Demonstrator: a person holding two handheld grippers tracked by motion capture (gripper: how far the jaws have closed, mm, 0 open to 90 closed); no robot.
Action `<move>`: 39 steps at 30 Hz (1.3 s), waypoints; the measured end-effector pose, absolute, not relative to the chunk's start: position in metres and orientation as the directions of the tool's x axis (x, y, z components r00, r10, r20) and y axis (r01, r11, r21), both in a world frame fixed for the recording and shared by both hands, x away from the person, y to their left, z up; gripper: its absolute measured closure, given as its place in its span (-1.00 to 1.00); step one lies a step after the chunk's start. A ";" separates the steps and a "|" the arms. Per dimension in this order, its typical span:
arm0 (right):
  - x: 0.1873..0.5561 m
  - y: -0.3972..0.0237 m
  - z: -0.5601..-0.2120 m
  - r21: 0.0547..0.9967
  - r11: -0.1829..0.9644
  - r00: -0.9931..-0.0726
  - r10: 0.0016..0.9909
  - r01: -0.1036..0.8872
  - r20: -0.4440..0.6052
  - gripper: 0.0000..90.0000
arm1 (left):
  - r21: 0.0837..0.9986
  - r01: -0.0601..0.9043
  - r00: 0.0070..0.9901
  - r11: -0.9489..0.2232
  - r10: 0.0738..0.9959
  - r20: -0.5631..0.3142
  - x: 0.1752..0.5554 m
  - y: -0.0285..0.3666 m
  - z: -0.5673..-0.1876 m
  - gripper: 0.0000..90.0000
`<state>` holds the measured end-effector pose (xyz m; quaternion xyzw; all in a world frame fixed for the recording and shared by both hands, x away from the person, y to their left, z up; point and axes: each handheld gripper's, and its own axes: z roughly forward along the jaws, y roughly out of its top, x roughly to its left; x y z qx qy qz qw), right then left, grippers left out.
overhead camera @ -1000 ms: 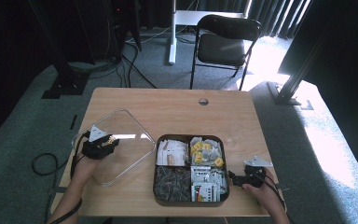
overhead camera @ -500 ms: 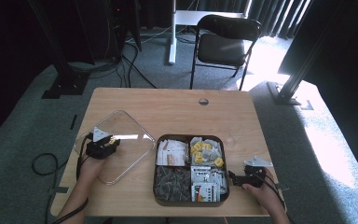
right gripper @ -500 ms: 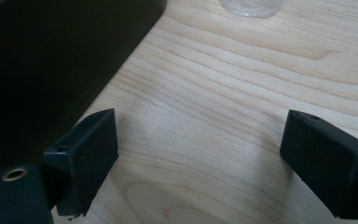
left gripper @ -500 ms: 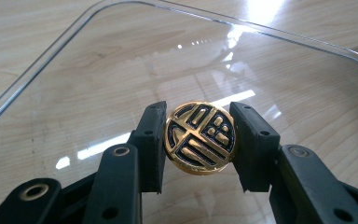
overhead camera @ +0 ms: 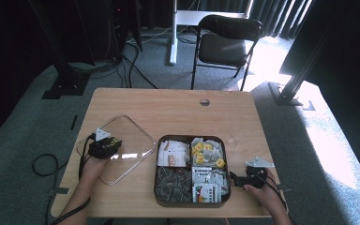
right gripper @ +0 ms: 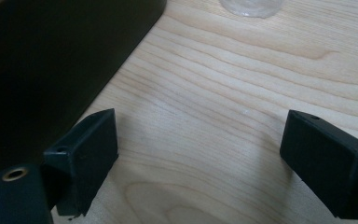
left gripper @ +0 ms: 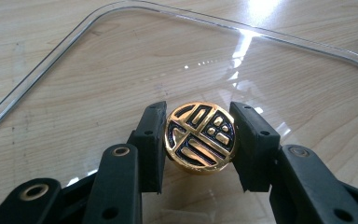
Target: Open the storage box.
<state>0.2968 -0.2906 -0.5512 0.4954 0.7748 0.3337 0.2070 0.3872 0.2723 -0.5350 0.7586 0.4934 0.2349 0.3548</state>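
A clear lid [overhead camera: 126,136] lies on the table's left part, and its round gold-and-black knob [left gripper: 200,137] sits between my left gripper's jaws. The left gripper [overhead camera: 104,146] [left gripper: 199,108] is shut on that knob, both pads pressing its sides, with the lid's pane [left gripper: 121,56] stretching away over the wood. A dark compartment box [overhead camera: 155,161] stands at the front middle, holding packets and small yellow pieces. My right gripper [overhead camera: 235,177] [right gripper: 200,123] rests low by the box's right wall [right gripper: 51,56], open, with bare wood between its jaws.
A small clear object [right gripper: 251,7] stands on the wood just beyond the right gripper. The table has a cable hole [overhead camera: 205,101] at the back. A folding chair [overhead camera: 225,47] stands behind the table.
My left gripper has sunk a little with the lid's knob in it, bringing the lid down toward the table. The right gripper has stayed in place.
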 end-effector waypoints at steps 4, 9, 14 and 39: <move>0.297 -0.291 -0.551 0.722 0.286 -0.423 0.906 0.629 0.010 -0.76 | 0.758 0.597 0.416 -0.262 0.909 -0.012 0.390 0.272 -0.535 0.31; 0.297 -0.291 -0.551 0.722 0.287 -0.424 0.906 0.629 0.009 -0.76 | 0.752 0.602 0.427 -0.268 0.904 -0.019 0.391 0.272 -0.534 0.29; 0.297 -0.291 -0.551 0.722 0.287 -0.424 0.906 0.629 0.010 -0.76 | 0.771 0.582 0.430 -0.258 0.902 -0.023 0.388 0.274 -0.527 0.14; 0.297 -0.291 -0.551 0.722 0.287 -0.423 0.906 0.629 0.009 -0.76 | 0.833 0.489 0.573 -0.259 0.816 -0.083 0.357 0.263 -0.503 -0.40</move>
